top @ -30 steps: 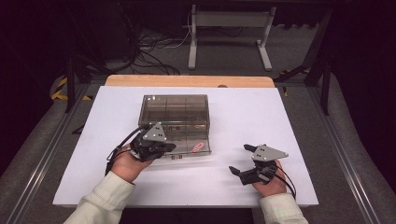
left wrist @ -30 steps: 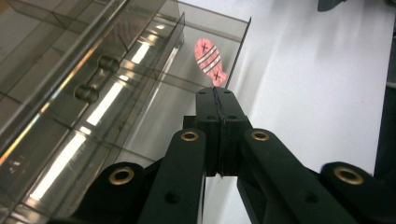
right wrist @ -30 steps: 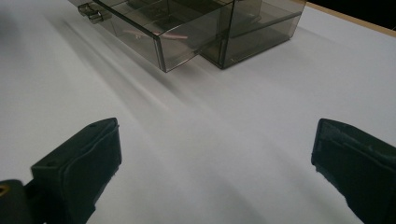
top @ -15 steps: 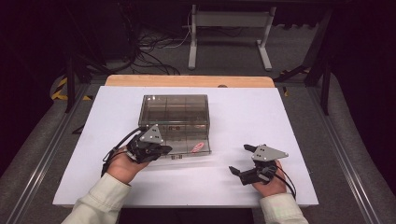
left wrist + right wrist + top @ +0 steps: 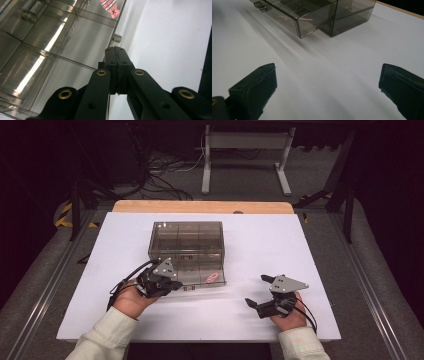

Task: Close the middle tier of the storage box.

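A clear plastic box [image 5: 187, 251] was seen in the middle of the white counter [image 5: 300, 250], with its drawer [image 5: 192, 277] pulled out a little. The box was judged to be light, hard and slippery, so the small metal knob [image 5: 116, 38] was the best place to be gripped. The left hand-held gripper [image 5: 117, 53] was squeezed together with nothing in it, just beside the knob. The right hand-held gripper [image 5: 260, 292] was held wide, with nothing in it.

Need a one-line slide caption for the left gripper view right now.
Left gripper, jaws shut, beside the metal knob of a clear plastic drawer with a pink striped item inside.
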{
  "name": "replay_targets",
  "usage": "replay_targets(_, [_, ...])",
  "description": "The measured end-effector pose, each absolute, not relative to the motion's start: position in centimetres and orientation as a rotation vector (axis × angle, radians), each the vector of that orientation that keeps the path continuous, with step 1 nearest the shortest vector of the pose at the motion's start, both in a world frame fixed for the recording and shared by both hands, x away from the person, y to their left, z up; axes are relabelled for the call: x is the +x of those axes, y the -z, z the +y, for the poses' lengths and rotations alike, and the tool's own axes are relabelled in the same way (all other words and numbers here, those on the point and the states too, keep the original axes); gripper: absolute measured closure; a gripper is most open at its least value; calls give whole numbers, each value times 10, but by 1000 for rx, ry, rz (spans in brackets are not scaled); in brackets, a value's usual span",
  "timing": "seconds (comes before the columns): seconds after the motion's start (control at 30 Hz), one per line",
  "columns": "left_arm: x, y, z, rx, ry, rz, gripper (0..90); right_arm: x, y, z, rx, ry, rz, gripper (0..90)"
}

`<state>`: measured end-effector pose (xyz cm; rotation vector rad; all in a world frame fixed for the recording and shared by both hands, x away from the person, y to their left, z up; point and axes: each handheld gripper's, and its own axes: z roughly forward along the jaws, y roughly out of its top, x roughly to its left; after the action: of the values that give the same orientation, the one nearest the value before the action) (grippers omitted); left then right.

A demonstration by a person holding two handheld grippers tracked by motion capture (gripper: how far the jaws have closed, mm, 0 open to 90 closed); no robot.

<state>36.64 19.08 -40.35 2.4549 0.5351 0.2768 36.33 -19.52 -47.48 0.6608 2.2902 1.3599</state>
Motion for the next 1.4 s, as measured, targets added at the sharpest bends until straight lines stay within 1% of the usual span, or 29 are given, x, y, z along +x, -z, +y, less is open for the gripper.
replay_targets(0.67, [369,418,189,2518,-204,549,899,363,475,-195,658,-1357,2291,18])
replay_targets(1.4, [370,428,182,2551,-257,563,899,363,475,-195,657,-1357,2292,18])
